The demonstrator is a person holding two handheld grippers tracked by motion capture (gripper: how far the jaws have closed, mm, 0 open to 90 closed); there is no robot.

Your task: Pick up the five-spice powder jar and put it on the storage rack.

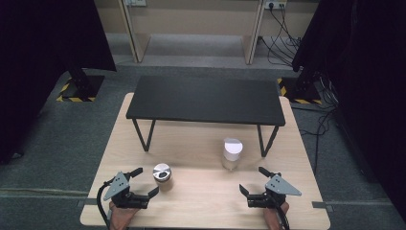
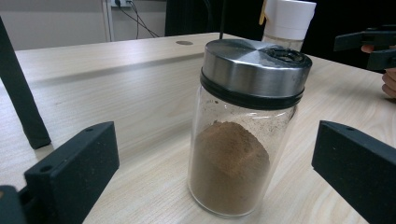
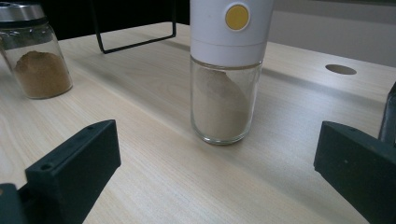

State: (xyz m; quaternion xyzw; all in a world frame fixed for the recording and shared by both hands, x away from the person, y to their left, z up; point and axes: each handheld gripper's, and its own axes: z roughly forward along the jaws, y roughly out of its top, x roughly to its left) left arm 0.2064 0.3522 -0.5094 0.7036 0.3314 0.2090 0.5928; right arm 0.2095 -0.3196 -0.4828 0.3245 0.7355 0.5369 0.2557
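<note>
Metal-lidded jar of brown powder (image 2: 243,135) stands upright on the table (image 1: 201,201), between the wide-apart jaws of my left gripper (image 1: 140,179), untouched. White-capped jar (image 3: 227,74) stands ahead of my right gripper (image 1: 253,179), also spread and empty. Judged step: pre-grasp; next move calls for advancing, then closing squarely on the glass.

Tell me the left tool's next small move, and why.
Probably ease the left tool forward and close on the glass jar of brown powder with the steel lid. Its jaws stand open to either side of the jar, not touching it, and the jar stands upright on the pale wooden table.
</note>
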